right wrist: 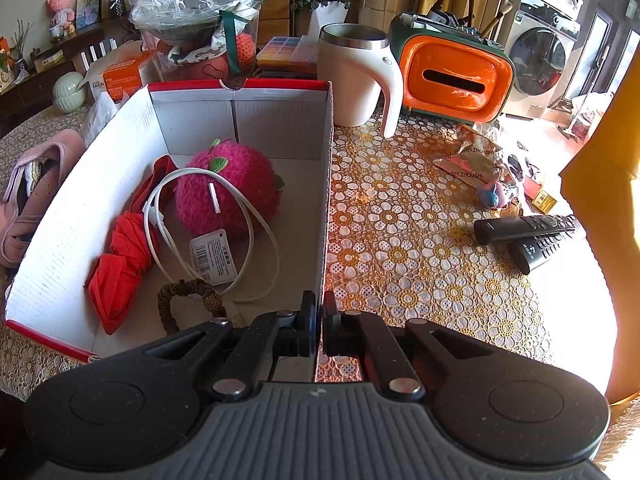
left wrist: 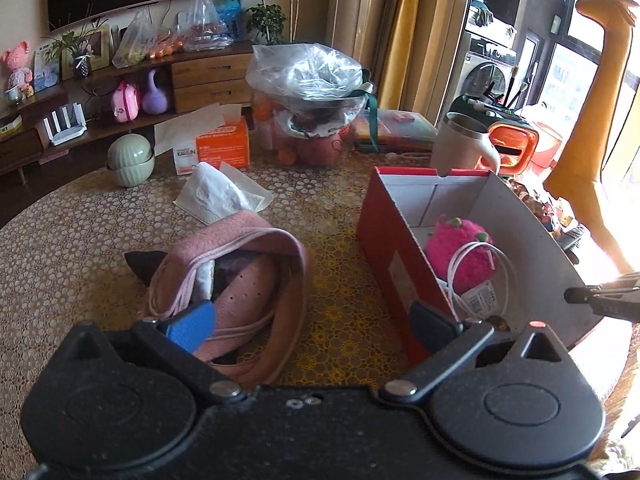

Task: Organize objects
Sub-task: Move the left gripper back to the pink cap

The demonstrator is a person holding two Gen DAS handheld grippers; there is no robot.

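Pinching box wall (right wrist: 325,200), right hand-held gripper (right wrist: 319,312)

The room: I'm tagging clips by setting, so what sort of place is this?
Most likely a home living room: a TV console with toys and plants behind the table, curtains, and a washing machine off to the side.

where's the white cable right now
In the right wrist view the white cable lies coiled inside the red box, draped over the pink plush, beside the red cloth.
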